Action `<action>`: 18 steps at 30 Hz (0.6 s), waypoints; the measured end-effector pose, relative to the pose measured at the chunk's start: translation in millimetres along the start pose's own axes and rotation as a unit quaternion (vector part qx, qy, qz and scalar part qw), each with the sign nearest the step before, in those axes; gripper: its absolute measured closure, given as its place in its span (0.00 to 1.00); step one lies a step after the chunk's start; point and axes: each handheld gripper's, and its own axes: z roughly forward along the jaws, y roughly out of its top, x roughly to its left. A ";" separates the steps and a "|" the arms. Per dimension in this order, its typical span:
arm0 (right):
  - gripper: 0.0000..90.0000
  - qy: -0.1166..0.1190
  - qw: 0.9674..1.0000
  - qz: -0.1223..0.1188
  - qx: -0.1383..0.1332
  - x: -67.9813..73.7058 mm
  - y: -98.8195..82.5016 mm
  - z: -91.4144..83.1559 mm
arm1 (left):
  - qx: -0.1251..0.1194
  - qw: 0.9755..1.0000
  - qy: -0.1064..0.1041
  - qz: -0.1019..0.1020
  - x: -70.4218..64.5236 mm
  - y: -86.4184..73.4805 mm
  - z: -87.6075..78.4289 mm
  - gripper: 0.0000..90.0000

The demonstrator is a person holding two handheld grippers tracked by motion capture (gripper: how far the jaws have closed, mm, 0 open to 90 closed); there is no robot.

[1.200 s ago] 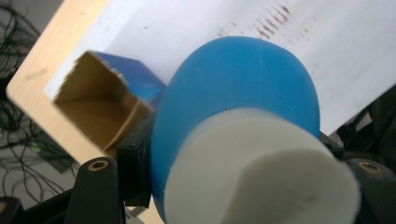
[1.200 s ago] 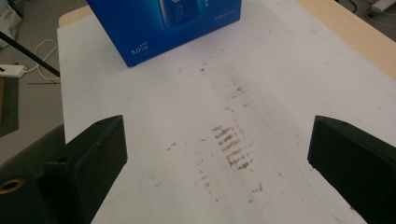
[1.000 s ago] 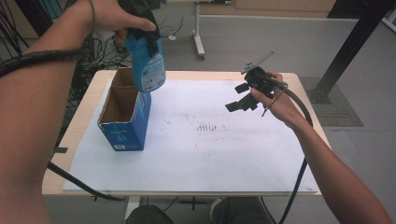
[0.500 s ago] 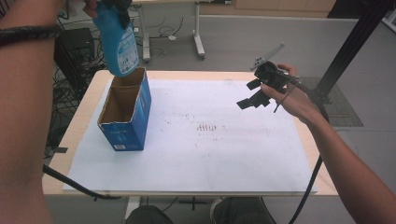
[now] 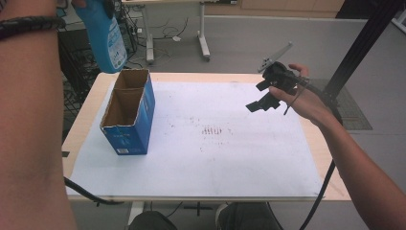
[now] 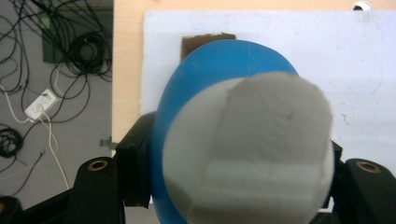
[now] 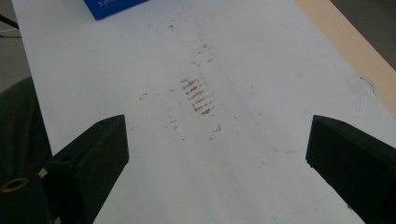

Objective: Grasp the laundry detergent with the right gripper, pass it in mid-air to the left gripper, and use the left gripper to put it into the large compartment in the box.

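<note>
Lifted since a second ago, the bottle (image 5: 103,33) now hangs upright above the box (image 5: 128,112), pinched in the left tool (image 6: 243,154). Right tool (image 5: 262,101), spread and empty, hovers well right of the box over the desk (image 5: 316,143); the left is nearer.

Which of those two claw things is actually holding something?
The left gripper, raised beyond the table's far left corner: it is clamped on the blue bottle above the open box. The right gripper is wide open, empty.
</note>
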 end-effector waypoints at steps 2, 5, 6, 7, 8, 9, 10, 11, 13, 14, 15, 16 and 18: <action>0.06 -0.003 1.000 -0.002 0.001 -0.2 -1.0 -0.4 | 0.003 1.000 0.005 -0.009 3.1 -0.6 3.0 0.40; 0.06 -0.001 1.000 0.001 0.004 -1.0 -3.4 0.9 | 0.005 1.000 0.007 -0.025 8.0 -1.8 8.7 0.40; 0.06 -0.002 1.000 0.002 0.005 -0.8 -3.5 1.0 | 0.009 1.000 0.007 -0.026 9.7 -2.2 11.1 0.40; 0.06 0.000 1.000 0.000 0.004 -0.5 -3.7 1.8 | 0.011 1.000 0.007 -0.028 10.5 -2.6 13.4 0.40; 0.06 0.000 1.000 -0.001 0.004 -0.3 -3.8 2.2 | 0.012 0.999 0.007 -0.028 11.2 -3.0 15.9 0.40; 0.06 0.001 1.000 -0.001 0.004 0.2 -3.7 2.7 | 0.016 0.999 0.008 -0.029 11.6 -3.4 18.2 0.40; 0.06 0.001 1.000 -0.001 0.004 0.6 -3.6 3.2 | 0.017 0.999 0.009 -0.029 12.0 -3.7 20.5 0.40; 0.06 0.001 1.000 -0.002 0.005 0.9 -3.5 3.8 | 0.019 0.999 0.009 -0.028 12.5 -4.0 22.8 0.40; 0.06 0.003 1.000 -0.002 0.005 1.4 -3.2 4.9 | 0.020 0.999 0.007 -0.032 13.5 -4.8 27.4 0.40; 0.07 0.003 1.000 -0.002 0.004 1.7 -3.0 5.2 | 0.021 0.999 0.005 -0.033 13.9 -5.2 29.8 0.40; 0.06 0.003 1.000 -0.003 0.005 2.0 -2.9 5.5 | 0.023 0.999 0.005 -0.033 14.5 -5.7 32.0 0.40; 0.07 0.004 1.000 -0.004 0.006 2.1 -2.8 5.8 | 0.024 0.999 0.004 -0.033 15.0 -6.2 34.3 0.40; 0.06 0.005 1.000 -0.004 0.006 2.3 -2.7 6.3 | 0.026 0.999 0.003 -0.034 16.1 -7.4 39.4 0.40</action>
